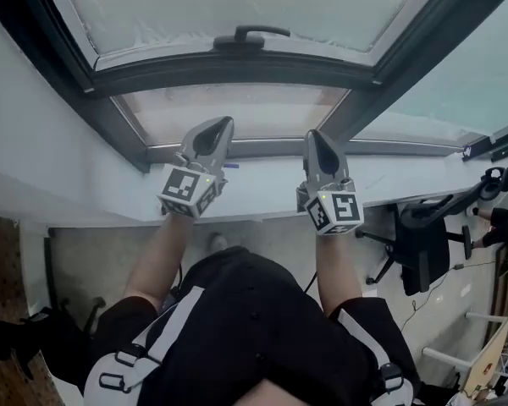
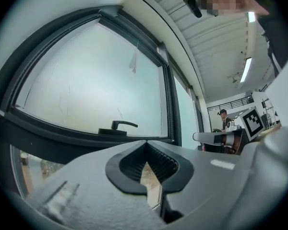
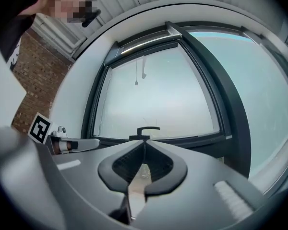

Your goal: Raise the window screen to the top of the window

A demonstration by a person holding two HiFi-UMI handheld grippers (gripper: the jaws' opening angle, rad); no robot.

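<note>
The window screen [image 1: 237, 7] is a frosted panel in a dark frame, and its bottom bar carries a black handle [image 1: 250, 34]. Below that bar a strip of clear glass [image 1: 237, 112] shows. Both grippers hang below the bar, over the white sill, pointing at the window. My left gripper [image 1: 222, 125] is shut with nothing between its jaws. My right gripper [image 1: 315, 135] is shut and empty too. The handle [image 2: 117, 126] stands above and beyond the left gripper [image 2: 146, 145] in the left gripper view. In the right gripper view the handle [image 3: 146, 131] sits just over the right gripper [image 3: 144, 145].
A white windowsill [image 1: 262, 194] runs under the grippers. A second window [image 1: 474, 83] adjoins on the right. A black office chair [image 1: 423, 244] stands lower right on the floor. A thin pull cord [image 3: 136, 71] hangs in front of the screen. A person [image 2: 224, 120] stands far off.
</note>
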